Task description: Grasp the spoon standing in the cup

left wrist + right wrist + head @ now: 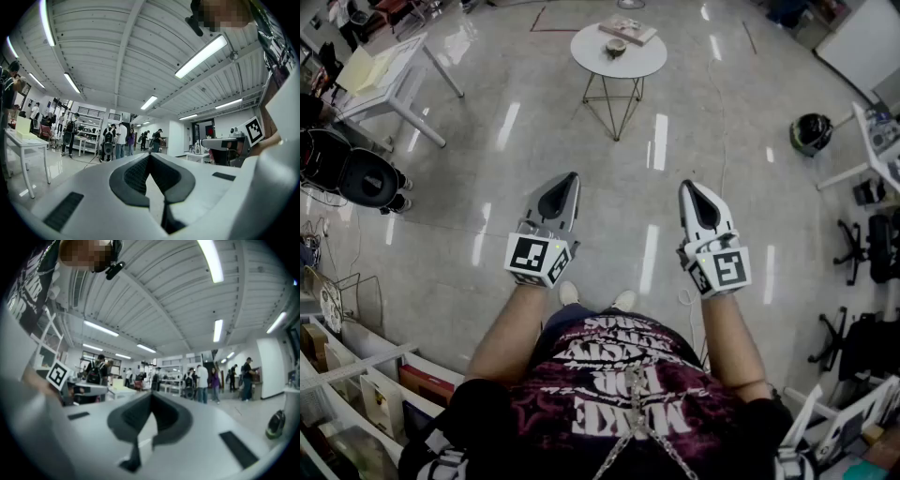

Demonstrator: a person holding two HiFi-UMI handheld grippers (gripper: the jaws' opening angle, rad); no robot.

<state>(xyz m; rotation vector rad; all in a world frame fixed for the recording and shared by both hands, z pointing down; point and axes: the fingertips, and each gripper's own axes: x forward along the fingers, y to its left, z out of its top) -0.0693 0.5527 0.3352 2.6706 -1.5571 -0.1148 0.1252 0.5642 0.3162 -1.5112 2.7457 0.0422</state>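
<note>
Left tool: the white two-jaw left tool, with a black-and-white marker cube at its back, is held level ahead of the person. In the left gripper view its dark-padded jaws are seen closed tip to tip, with nothing gripped between them.
Right tool: the matching white right tool is held level beside the left one, apart from it. In the right gripper view its jaws are likewise seen pressed together on nothing.
Cup: a small round brownish cup is set on a round white bench with thin wire legs, at the top centre of the head view.
Spoon: the spoon cannot be made out at this size.
Cup relative to the tools: the cup is placed well ahead of both tips, roughly in line with the gap between the two tools. It is separated from them by a stretch of glossy grey floor, and neither tool is near it.
Beside the cup: a flat rectangular book-like object is laid on the same bench, just behind the cup.
Surroundings: a white rectangular table is seen at the upper left and a black helmet on the floor at the right.
Background: standing people are seen far off in both gripper views.
</note>
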